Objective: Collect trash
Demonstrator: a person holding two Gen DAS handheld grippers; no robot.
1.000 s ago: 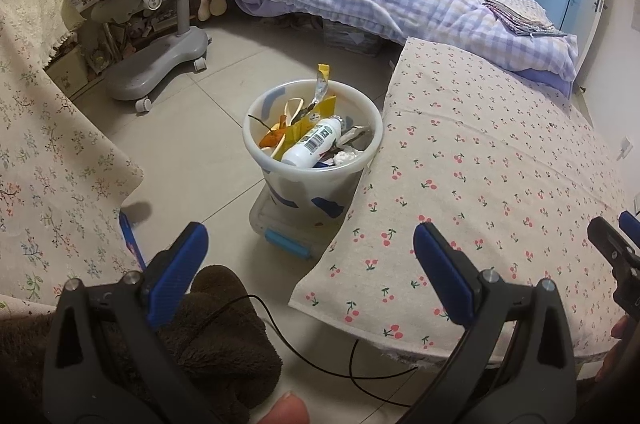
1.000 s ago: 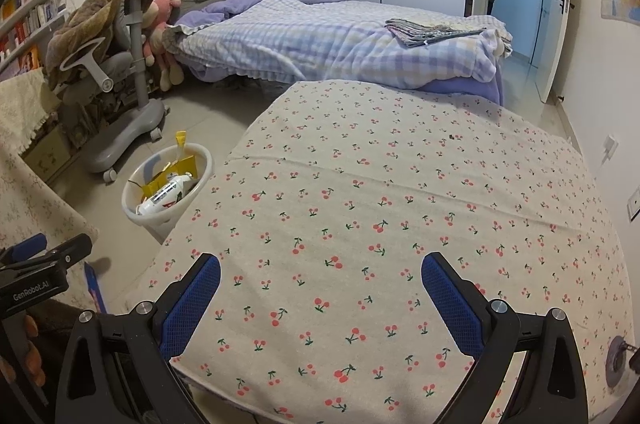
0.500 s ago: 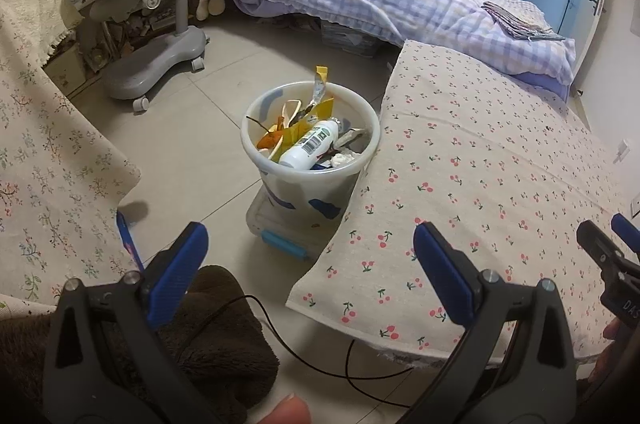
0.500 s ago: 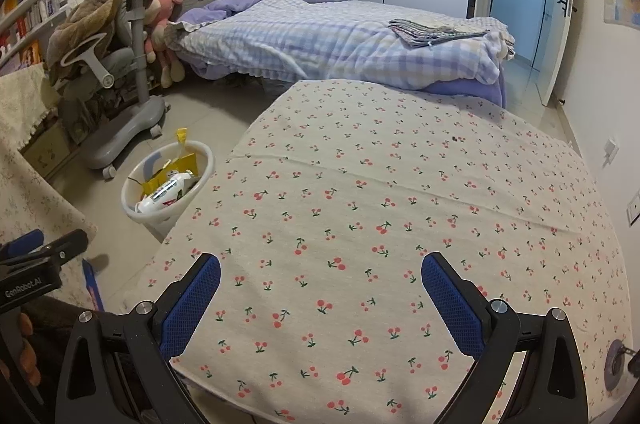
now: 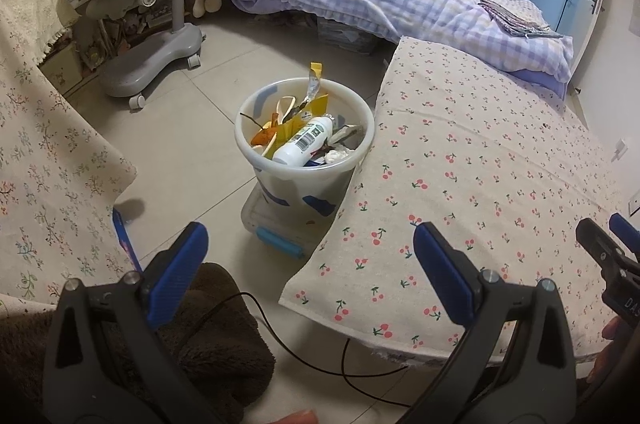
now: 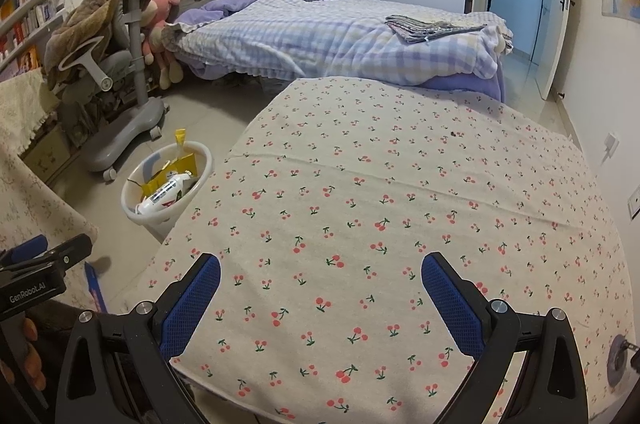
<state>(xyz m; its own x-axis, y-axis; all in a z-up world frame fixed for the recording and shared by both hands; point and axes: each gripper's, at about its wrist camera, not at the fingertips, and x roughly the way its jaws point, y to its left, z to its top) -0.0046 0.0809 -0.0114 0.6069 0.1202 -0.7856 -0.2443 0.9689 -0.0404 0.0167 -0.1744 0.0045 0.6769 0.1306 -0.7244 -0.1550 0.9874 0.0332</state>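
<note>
Left wrist view shows the trash bin [image 5: 304, 160] barely shifted; both the left claw [image 5: 310, 264] and right claw [image 6: 320, 288] stay spread, empty.

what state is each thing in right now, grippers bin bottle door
left gripper: open, holding nothing
right gripper: open, holding nothing
trash bin: upright, nearly full of trash
white bottle: lying tilted on top of the trash
cherry-print tablecloth: spread flat, nothing on it
door: open
</note>
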